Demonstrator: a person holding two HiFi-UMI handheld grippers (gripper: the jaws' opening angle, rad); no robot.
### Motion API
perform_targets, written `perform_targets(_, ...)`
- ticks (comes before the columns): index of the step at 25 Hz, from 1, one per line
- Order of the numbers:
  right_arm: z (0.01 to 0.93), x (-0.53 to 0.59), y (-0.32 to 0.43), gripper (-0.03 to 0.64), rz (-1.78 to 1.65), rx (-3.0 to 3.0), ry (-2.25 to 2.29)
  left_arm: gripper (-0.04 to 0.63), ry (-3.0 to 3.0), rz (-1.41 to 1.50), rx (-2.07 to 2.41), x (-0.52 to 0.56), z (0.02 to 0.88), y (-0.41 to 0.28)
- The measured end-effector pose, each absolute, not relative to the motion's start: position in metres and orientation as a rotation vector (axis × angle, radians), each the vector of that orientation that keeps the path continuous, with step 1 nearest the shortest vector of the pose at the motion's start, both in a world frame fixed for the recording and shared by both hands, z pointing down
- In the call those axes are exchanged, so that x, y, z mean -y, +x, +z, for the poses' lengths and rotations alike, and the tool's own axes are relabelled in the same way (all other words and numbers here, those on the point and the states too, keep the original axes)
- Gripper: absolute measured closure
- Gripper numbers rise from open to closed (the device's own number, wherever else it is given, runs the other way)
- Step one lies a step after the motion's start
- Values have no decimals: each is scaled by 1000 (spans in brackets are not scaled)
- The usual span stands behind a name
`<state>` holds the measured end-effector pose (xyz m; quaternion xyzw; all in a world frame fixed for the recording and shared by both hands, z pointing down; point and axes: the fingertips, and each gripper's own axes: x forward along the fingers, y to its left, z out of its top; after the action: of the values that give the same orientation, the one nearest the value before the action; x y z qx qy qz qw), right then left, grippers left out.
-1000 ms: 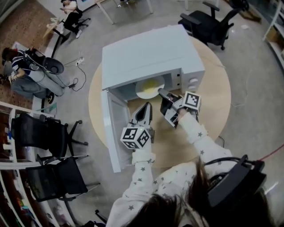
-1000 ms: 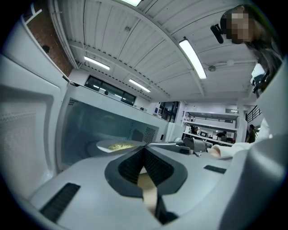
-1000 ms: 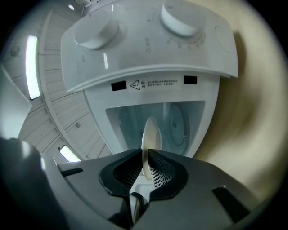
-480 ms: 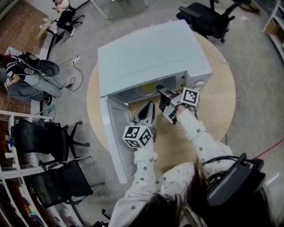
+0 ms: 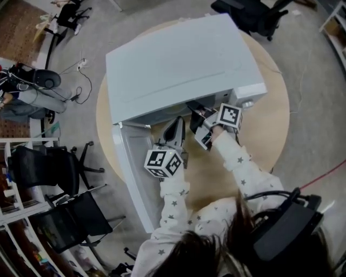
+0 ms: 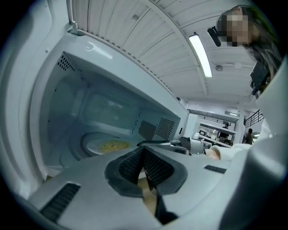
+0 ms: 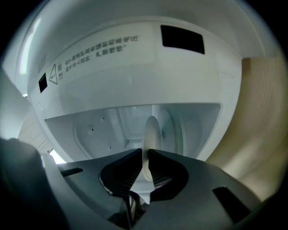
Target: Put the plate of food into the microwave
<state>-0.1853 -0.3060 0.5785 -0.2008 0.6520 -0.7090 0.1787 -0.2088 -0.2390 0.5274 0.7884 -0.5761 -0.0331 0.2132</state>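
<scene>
The white microwave [image 5: 178, 59] stands on the round table with its door [image 5: 132, 173] swung open to the left. In the left gripper view the white plate [image 6: 92, 144] with yellow food [image 6: 112, 146] lies on the cavity floor. My right gripper [image 5: 194, 111] reaches into the opening; its jaws are opening, with the plate's rim [image 7: 152, 130] still pinched between the pads. From above, the microwave's top hides the plate. My left gripper [image 5: 175, 127] hovers shut and empty just outside the opening, over the table by the door.
The wooden table [image 5: 265, 130] shows to the right of the microwave and under my arms. Black office chairs [image 5: 48, 167] stand at the left and another [image 5: 254, 13] at the top. A person [image 5: 16, 92] sits at the far left.
My right gripper has pushed the plate forward into the cavity, so the plate has gone out of sight under the microwave's top in the head view. The left gripper has barely shifted.
</scene>
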Motion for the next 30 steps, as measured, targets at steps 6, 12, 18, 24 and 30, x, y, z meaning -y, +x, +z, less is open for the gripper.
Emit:
perform_targets(6, 579, 309, -189, 589, -1938, -1875, -678, 600, 2173, -85, 1589, 239, 537, -210)
perform_targets(12, 582, 308, -189, 589, -1882, -1947, -728, 600, 2178, -88, 1574, 241, 538, -208)
perform_targets(18, 582, 310, -191, 586, -1818, -2027, -779, 600, 2179, -82, 1569, 240, 539, -211)
perform_targets(24, 580, 308, -199, 494, -1787, -2125, -762, 600, 2173, -85, 1573, 238, 540, -218)
perform_targets(30, 588, 301, -204, 482, -1818, -2261, -825, 600, 2163, -90, 1572, 234, 543, -221)
